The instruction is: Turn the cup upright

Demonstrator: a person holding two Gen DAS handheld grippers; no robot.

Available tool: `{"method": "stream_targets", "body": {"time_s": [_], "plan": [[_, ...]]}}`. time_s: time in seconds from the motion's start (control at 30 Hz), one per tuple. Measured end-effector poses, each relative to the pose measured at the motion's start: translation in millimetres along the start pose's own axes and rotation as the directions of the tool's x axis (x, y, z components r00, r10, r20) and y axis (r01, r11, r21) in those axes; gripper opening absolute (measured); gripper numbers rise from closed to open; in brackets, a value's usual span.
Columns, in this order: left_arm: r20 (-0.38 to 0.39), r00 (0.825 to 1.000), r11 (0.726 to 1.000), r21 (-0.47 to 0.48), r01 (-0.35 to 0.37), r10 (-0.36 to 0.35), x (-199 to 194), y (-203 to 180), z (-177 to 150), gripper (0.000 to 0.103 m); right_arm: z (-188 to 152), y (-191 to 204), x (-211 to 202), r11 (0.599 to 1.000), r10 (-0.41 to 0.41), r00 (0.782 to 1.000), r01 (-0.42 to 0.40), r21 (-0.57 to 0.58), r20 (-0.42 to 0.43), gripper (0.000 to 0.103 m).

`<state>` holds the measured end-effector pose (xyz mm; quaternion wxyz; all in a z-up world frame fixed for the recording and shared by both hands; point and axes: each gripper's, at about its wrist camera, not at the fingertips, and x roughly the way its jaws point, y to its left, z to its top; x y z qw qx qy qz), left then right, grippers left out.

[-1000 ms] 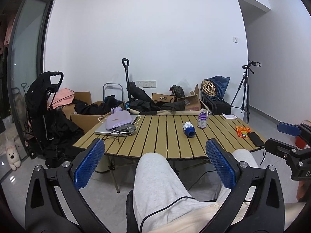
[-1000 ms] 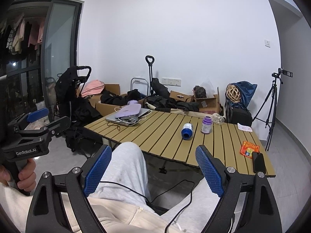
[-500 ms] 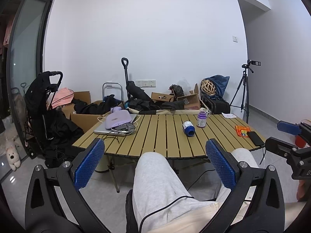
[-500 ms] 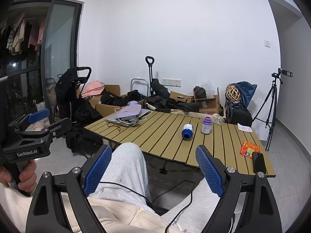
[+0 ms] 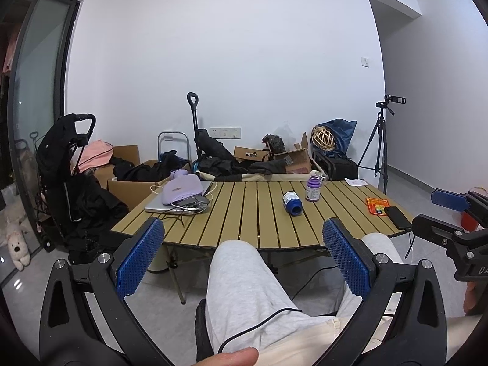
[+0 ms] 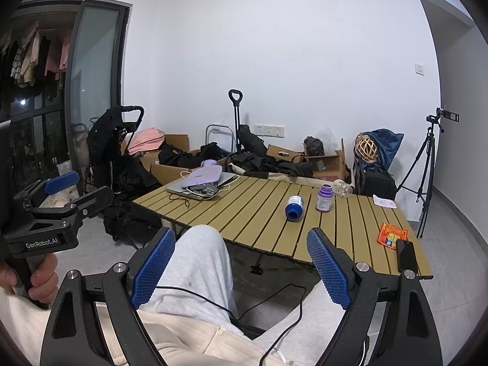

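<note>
A blue cup (image 5: 292, 202) lies on its side on the slatted wooden table (image 5: 244, 213), its open mouth toward me; it also shows in the right wrist view (image 6: 294, 208). My left gripper (image 5: 244, 254) is open and empty, held above my lap, well short of the table. My right gripper (image 6: 241, 263) is open and empty too, also over my lap. Each gripper shows at the edge of the other's view: the right gripper's body (image 5: 451, 228) and the left gripper's body (image 6: 52, 213).
A purple bottle (image 5: 313, 188) stands just right of the cup. A laptop with a purple pouch (image 5: 180, 192) sits at the table's left. An orange packet (image 5: 378, 205) and a black phone (image 5: 396, 216) lie at the right edge. Boxes, bags, a stroller and a tripod (image 5: 379, 146) stand behind.
Both grippers have hardly moved; the view has shifted very slightly. Nothing was taken hold of or let go.
</note>
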<state>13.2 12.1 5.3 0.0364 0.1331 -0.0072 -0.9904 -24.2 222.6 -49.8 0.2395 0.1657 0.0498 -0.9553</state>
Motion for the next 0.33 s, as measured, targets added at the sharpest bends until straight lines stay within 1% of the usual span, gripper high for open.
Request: {"method": "stream_targets", "body": {"time_s": [0.33], "plan": [[-0.002,1.000,1.000,0.002,-0.007,0.007,0.7,-1.5,-1.3,0.103,-1.2,1.3,-1.3,1.000,0.001,1.000,-0.001,-0.003,0.002,0.092]]}}
